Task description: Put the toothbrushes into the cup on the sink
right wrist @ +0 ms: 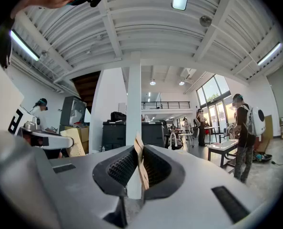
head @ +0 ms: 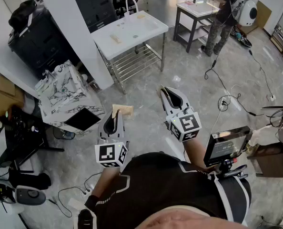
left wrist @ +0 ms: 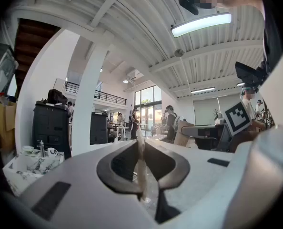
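Both tools are held level in front of the person, over bare floor. The left tool point(head: 115, 114) is clenched: in its own view the 2 jaws meet at the tips, with only a thin pale strip showing along the seam and no task item between them. The right tool point(head: 166, 91) is clenched in the same way, with a tan strip at the seam and nothing else gripped.

The white surface point(head: 153, 26) with the sink and its arched faucet point(head: 130, 5) stands well apart from both tools, straight ahead and towards the top of the head view. A small tan oblong item point(head: 115, 38) is seen lying on that surface, and a small round spot point(head: 135, 36) near it. At this size neither can be identified as the toothbrushes or the cup. The oblong item appears to lie slantwise across the surface, though its long axis cannot be fixed.

The task is judged not yet begun, since nothing is gripped. The right tool is held further forward and is the nearer of the 2 to the sink. The gap to the surface would have to be closed on foot before any jaws are released for a grasp.
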Demonstrator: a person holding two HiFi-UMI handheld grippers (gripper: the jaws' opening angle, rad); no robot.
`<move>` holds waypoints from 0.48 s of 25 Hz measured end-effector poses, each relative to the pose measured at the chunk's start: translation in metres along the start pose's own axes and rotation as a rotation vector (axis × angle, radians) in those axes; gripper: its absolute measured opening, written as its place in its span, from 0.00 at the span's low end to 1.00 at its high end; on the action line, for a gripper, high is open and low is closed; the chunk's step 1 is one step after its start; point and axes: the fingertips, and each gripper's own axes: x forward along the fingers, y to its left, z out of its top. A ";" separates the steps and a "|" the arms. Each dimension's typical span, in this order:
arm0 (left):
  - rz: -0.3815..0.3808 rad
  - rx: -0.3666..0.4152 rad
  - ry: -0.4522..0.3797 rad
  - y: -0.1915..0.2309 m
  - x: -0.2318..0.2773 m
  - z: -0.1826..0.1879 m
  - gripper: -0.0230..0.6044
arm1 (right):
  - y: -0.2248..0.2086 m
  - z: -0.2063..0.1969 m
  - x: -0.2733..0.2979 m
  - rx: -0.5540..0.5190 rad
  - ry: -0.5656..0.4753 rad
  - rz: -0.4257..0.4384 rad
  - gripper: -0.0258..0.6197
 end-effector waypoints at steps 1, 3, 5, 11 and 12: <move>-0.001 0.001 0.000 0.001 -0.001 0.000 0.11 | 0.001 0.001 0.000 -0.002 -0.002 0.001 0.12; -0.001 0.001 0.000 0.003 -0.002 0.000 0.11 | 0.004 0.002 -0.001 -0.007 -0.005 0.006 0.12; 0.001 -0.003 -0.003 0.005 -0.004 0.002 0.11 | 0.008 0.003 0.000 -0.014 -0.005 0.014 0.12; -0.003 -0.009 -0.005 0.007 -0.009 0.004 0.11 | 0.016 0.006 0.001 -0.019 -0.008 0.019 0.12; -0.002 -0.008 -0.004 0.007 -0.010 0.003 0.11 | 0.017 0.006 0.001 -0.019 -0.008 0.020 0.12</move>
